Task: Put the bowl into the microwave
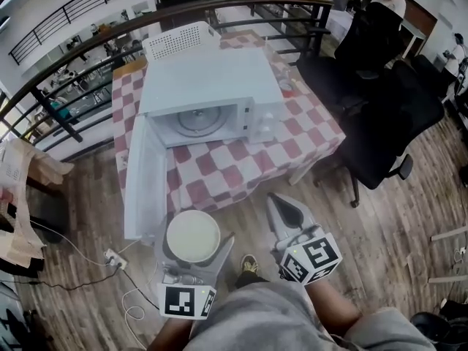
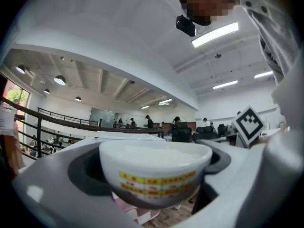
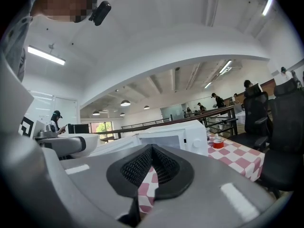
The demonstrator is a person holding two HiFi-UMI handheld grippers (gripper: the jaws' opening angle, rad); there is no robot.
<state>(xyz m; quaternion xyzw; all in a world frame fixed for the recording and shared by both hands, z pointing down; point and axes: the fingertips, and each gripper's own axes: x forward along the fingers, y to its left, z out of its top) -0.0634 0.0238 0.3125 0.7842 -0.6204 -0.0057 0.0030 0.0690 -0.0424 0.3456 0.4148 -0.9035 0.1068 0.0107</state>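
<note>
Ahead of both grippers, the white boxy microwave (image 1: 208, 86) stands open. The left gripper (image 1: 194, 234) pinches the white, yellow-banded ceramic bowl (image 2: 155, 167); the right gripper (image 1: 282, 202) is pressed together, empty. The bowl is best kept level and carried forward past the door (image 1: 141, 185).

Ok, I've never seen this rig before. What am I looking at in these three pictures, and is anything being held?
There is no robot here: a person holds a pair of tongs in each hand. The head view looks down from the person's head. The other two cameras ride on the tongs and look along their jaws. The left tongs are closed on a white bowl. The right tongs are shut and empty. Ahead, a table with a checked cloth carries a white microwave with its door swung open, and a white basket sits behind it. The bowl is not inside yet.
</note>
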